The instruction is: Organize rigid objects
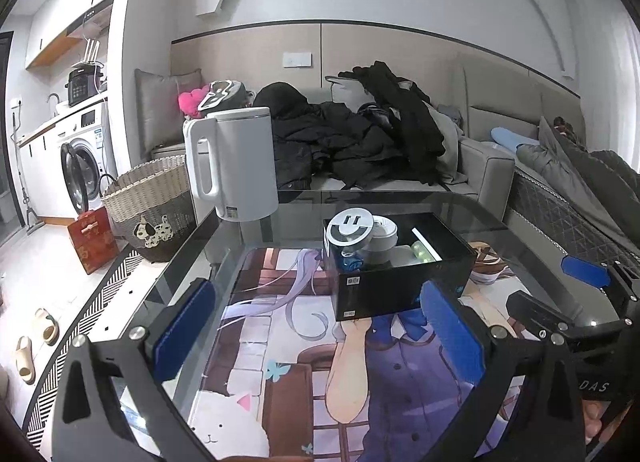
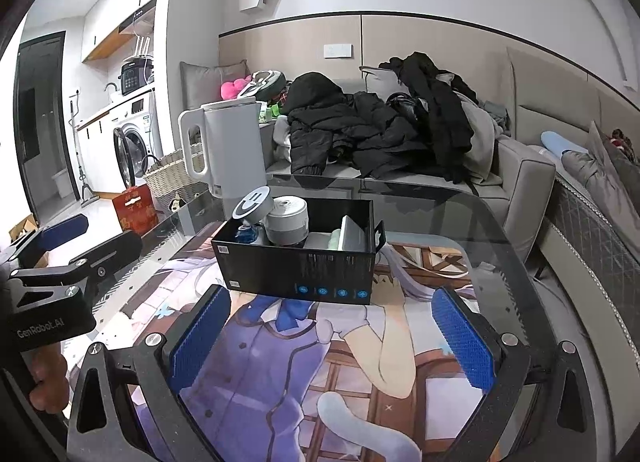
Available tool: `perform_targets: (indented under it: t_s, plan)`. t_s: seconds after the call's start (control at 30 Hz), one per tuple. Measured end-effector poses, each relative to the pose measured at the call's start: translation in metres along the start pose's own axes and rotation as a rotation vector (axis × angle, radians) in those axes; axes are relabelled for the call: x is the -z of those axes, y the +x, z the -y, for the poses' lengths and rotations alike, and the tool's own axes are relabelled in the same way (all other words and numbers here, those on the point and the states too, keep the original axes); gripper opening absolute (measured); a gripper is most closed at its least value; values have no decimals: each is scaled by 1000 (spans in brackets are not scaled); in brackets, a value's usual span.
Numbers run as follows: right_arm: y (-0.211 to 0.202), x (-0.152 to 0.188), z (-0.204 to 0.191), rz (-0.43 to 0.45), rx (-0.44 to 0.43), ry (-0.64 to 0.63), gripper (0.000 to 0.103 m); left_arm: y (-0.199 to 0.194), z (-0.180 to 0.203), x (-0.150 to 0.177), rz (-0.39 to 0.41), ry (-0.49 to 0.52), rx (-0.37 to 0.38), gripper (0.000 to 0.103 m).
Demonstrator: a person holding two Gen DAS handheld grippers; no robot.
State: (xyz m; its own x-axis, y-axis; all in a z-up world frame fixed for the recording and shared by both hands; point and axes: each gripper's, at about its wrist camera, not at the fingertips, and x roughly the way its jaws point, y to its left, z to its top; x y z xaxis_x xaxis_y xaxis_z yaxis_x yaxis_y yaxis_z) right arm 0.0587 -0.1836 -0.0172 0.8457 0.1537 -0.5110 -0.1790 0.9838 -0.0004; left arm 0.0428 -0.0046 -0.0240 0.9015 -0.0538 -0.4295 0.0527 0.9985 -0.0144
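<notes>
Glass tops your desk [image 1: 516,222], with a printed cartoon mat [image 1: 280,342] beneath it filling the lower frame. On it, mid-frame, sits the black box [image 1: 404,282], open on top. At its upper left stands the white kettle [image 1: 236,162]. Inside the box you see a grey smiley-faced disc [image 1: 350,228] leaning beside a grey cylinder [image 2: 287,222], a blue item [image 2: 247,234] low in its left end. Your left claw [image 1: 320,342] and right claw [image 2: 332,338] both hang spread wide and empty, near the box without touching it.
</notes>
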Motion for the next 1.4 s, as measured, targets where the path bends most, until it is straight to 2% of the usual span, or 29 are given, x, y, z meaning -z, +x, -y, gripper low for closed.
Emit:
perform_targets:
  t_s: [1.4]
  plan:
    - [-3, -3, 5, -8, -3, -27, 102, 0, 1, -2, -4, 7, -3, 103]
